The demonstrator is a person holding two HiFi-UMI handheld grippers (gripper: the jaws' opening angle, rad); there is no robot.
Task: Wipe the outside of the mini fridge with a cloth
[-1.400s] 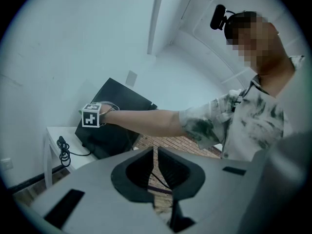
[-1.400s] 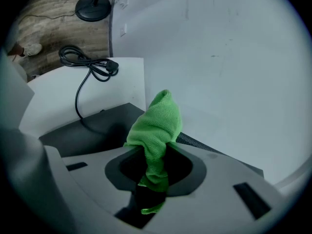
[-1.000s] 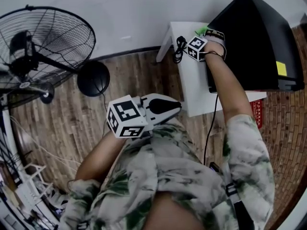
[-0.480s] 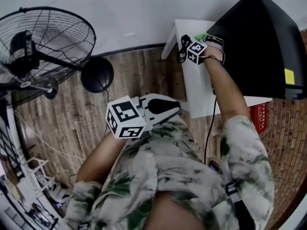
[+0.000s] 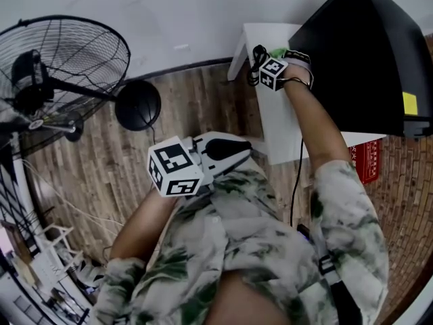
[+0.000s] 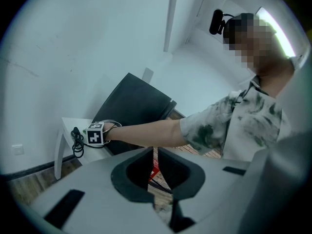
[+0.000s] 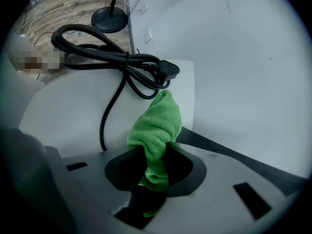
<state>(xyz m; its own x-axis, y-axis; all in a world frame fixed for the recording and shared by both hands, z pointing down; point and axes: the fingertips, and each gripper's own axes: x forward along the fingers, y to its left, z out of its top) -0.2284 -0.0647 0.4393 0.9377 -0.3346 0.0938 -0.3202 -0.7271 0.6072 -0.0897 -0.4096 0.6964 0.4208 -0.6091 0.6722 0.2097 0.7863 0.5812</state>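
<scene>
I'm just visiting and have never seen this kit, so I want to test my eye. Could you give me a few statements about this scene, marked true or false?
1. The right gripper is shut on a green cloth. True.
2. The left gripper holds a cloth too. False: its jaws are together with nothing between them, and it is held near the person's chest.
3. The mini fridge is white. False: it is black and stands on a white table.
4. A coiled black power cord lies on the table. True.
5. A fan stands on top of the fridge. False: it is on the floor, off to the left.
</scene>
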